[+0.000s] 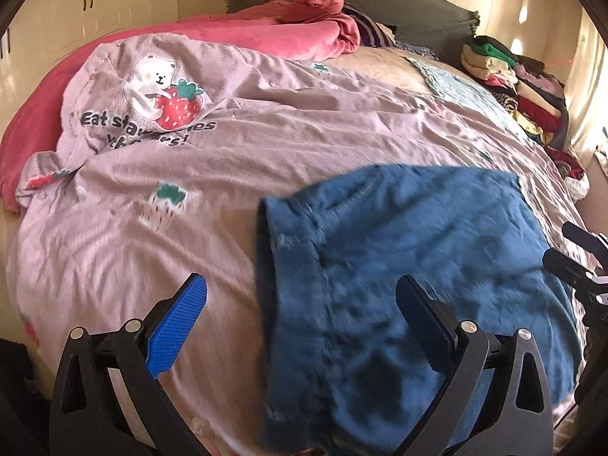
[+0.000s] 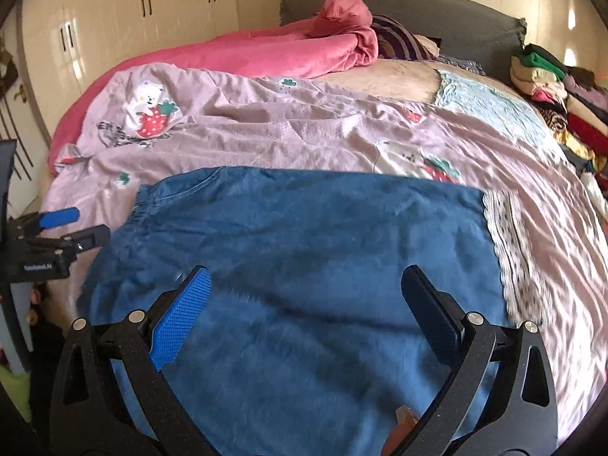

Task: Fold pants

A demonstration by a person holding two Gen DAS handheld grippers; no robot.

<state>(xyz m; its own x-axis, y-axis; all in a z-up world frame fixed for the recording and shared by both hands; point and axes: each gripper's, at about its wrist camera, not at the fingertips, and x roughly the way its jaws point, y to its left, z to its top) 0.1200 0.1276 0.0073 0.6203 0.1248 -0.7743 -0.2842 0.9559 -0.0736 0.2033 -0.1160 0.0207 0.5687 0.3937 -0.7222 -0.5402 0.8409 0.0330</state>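
Blue denim pants (image 2: 304, 250) lie flat on the pink bedsheet (image 2: 304, 140), with the elastic waistband at the left and a white lace hem (image 2: 509, 243) at the right. In the left wrist view the pants (image 1: 410, 266) fill the lower right. My left gripper (image 1: 300, 296) is open and empty above the pants' left edge; it also shows in the right wrist view (image 2: 76, 224). My right gripper (image 2: 306, 285) is open and empty above the middle of the pants; it also shows in the left wrist view (image 1: 558, 243).
A pink blanket (image 2: 266, 53) is bunched at the head of the bed by the grey headboard (image 2: 437, 11). A pile of folded clothes (image 2: 562, 91) lies on the bed's right side. White wardrobes (image 2: 125, 19) stand at the back left.
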